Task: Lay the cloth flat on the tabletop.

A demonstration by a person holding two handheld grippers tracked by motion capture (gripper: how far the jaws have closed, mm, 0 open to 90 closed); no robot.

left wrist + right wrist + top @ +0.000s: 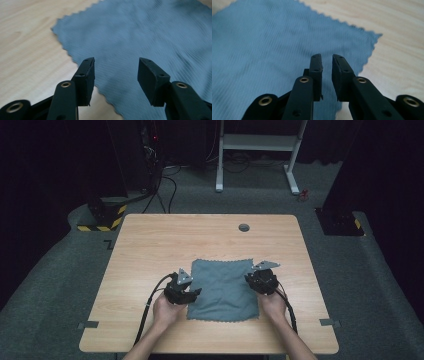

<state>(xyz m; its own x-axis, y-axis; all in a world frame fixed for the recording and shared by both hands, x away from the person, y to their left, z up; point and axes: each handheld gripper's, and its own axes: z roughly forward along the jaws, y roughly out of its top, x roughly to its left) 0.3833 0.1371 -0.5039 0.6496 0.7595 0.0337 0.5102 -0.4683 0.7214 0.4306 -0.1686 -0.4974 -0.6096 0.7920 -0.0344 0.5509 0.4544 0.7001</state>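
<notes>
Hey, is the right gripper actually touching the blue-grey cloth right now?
Cannot tell. In the right gripper view the right gripper hangs over the cloth, jaws narrowly parted with nothing between, but no gap or contact shows plainly.

Black claws (196,292) with brass rivets, grey plates, trailing cables.

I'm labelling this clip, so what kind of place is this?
Probably a lab or recording studio: a lone wooden table on grey carpet, dark curtains around, loose cables and a white equipment stand behind, hazard-striped bases.
</notes>
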